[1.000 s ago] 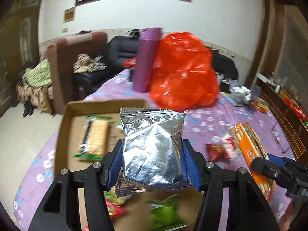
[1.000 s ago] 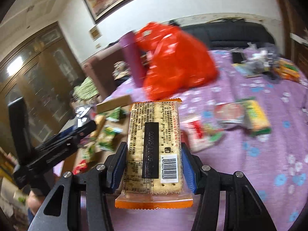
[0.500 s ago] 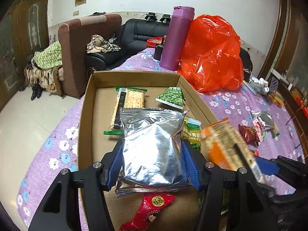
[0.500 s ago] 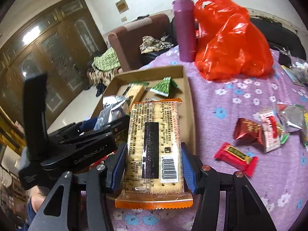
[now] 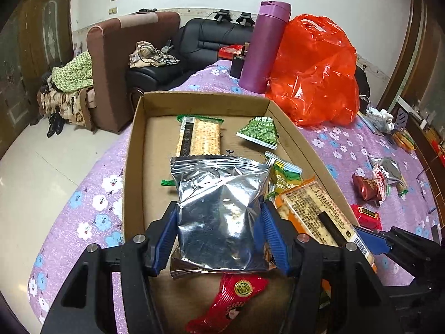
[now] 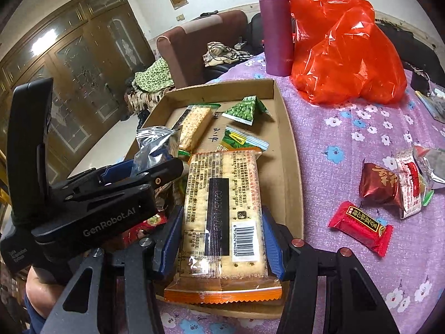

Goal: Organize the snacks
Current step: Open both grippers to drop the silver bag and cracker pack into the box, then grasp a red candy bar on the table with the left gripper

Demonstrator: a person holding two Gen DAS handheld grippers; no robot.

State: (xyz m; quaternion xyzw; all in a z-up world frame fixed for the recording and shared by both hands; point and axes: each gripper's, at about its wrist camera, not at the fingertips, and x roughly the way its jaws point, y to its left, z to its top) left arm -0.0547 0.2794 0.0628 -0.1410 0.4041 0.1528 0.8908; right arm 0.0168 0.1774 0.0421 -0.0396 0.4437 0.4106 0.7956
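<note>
My left gripper (image 5: 219, 233) is shut on a silver foil snack bag (image 5: 219, 211) and holds it over the near part of a cardboard box (image 5: 133, 144). My right gripper (image 6: 221, 239) is shut on an orange-edged cracker pack (image 6: 222, 208) over the box's near right part (image 6: 289, 156); this pack also shows in the left wrist view (image 5: 314, 208). In the box lie a green-edged cracker pack (image 5: 200, 136), a green pea packet (image 5: 260, 132), a yellow-green packet (image 5: 286, 175) and a red wrapper (image 5: 233, 300).
Loose snacks lie on the purple flowered cloth right of the box: a red bar (image 6: 361, 225), a dark red pouch (image 6: 378, 186), a white-red packet (image 6: 408, 186). A purple flask (image 6: 275, 25) and an orange plastic bag (image 6: 345, 47) stand beyond the box.
Both grippers have moved left over the box and lower, each still holding its pack. The cracker pack now hangs over the box beside the silver bag.
</note>
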